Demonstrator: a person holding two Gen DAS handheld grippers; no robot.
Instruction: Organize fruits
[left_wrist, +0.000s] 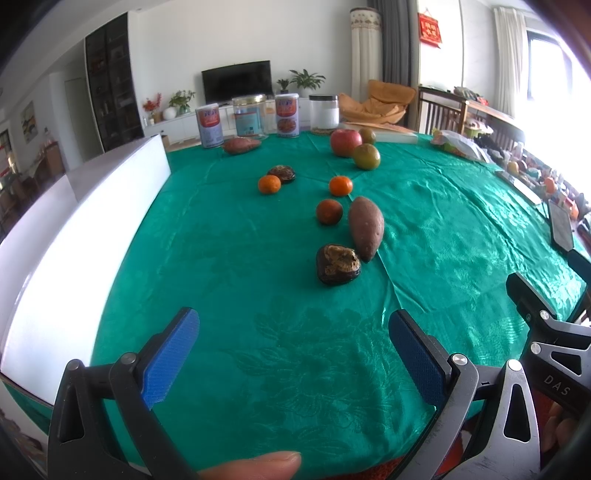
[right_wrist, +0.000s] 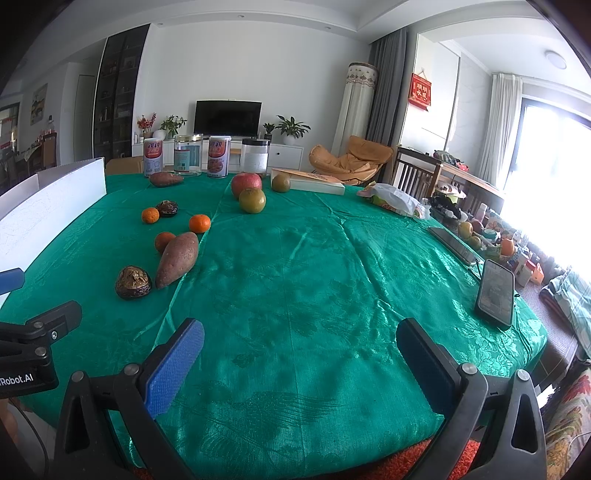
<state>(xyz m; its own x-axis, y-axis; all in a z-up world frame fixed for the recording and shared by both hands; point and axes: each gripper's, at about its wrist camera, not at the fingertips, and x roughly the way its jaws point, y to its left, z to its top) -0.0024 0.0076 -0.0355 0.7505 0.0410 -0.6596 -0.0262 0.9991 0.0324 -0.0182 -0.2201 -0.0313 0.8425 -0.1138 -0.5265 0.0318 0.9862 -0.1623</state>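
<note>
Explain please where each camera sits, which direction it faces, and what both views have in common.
Left wrist: on the left gripper, low at the near table edge, facing the TV wall; open blue fingers, a fingertip, the right gripper.
Right wrist: on the right gripper, same direction; part of the left gripper.
Shared: near sweet potato, green tablecloth.

Both wrist views low at near edge, facing across green tablecloth.

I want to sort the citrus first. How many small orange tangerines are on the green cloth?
3. One sits far left beside a dark shrivelled fruit, one lies mid-table, and one is nearest, beside the sweet potato. None looks hidden.
</note>
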